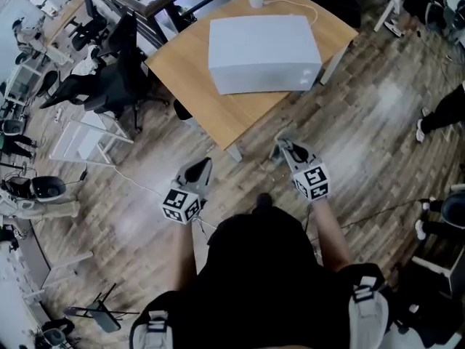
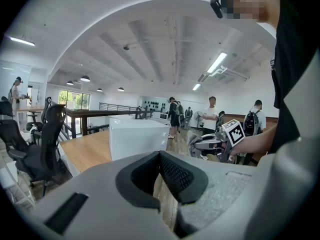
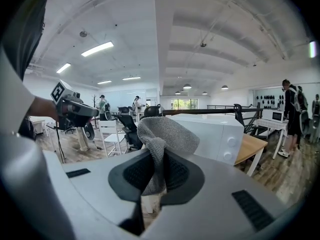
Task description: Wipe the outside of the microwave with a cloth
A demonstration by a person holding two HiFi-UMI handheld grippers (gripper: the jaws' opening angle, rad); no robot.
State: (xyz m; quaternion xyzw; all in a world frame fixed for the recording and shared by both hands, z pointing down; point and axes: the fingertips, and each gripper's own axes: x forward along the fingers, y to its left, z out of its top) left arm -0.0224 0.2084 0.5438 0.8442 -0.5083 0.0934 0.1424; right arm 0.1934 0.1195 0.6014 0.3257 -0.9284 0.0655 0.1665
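- The right gripper (image 3: pixel 157 159) has its jaws clamped on a grey cloth (image 3: pixel 167 131), which bunches up above its tips.
- The left gripper (image 2: pixel 161 156) has its jaws together at the tips, with nothing between them.
- The white microwave (image 1: pixel 263 53) sits on a wooden table (image 1: pixel 196 86), ahead of both grippers and well apart from them.
- In the right gripper view the microwave stands just right of the cloth.
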